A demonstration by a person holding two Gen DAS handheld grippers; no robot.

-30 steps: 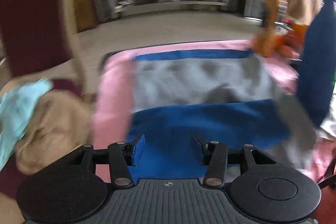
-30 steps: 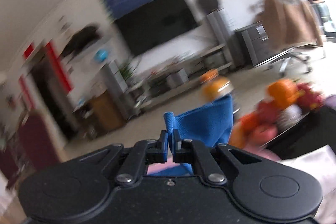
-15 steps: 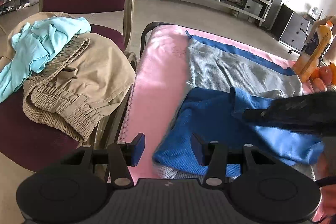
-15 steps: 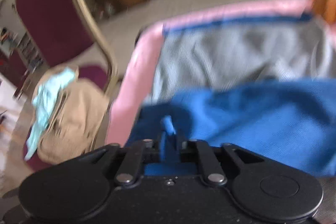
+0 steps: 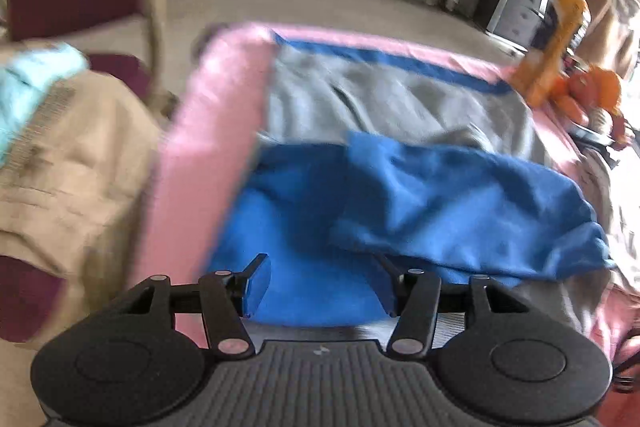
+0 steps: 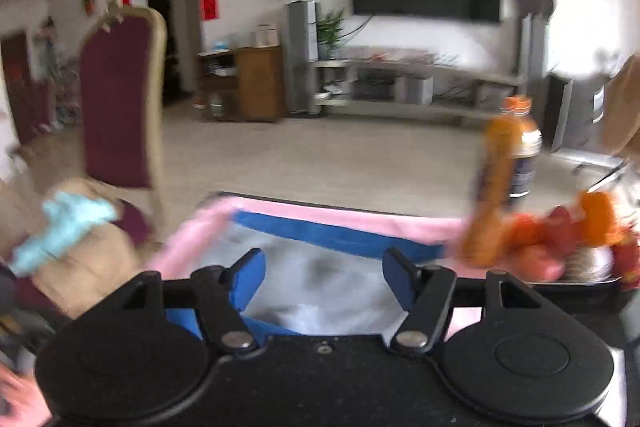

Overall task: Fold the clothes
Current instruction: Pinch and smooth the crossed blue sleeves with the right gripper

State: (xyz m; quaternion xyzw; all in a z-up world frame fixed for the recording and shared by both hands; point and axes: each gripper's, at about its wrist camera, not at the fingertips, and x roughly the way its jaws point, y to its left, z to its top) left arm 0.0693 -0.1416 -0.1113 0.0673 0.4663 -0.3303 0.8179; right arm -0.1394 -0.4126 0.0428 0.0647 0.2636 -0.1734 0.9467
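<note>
- Blue garment lies on the pink-covered bench, its grey inner side turned up across the far half; a blue fold is laid back over the near half, with a narrow blue edge along the far side; picture blurred
- Left claw hovers low over the near blue edge; jaws stand apart and have just been opening a little further; cloth shows between the pads, but they do not press on it
- Right claw points across the bench toward the room; jaws have just been opening and stand wide; nothing is held; grey cloth shows in the gap below
- Maroon chair stands just beside the bench's left end; beige garment and pale blue garment are heaped on its seat
- Orange bottle and a tray of fruit sit at the bench's far right corner
</note>
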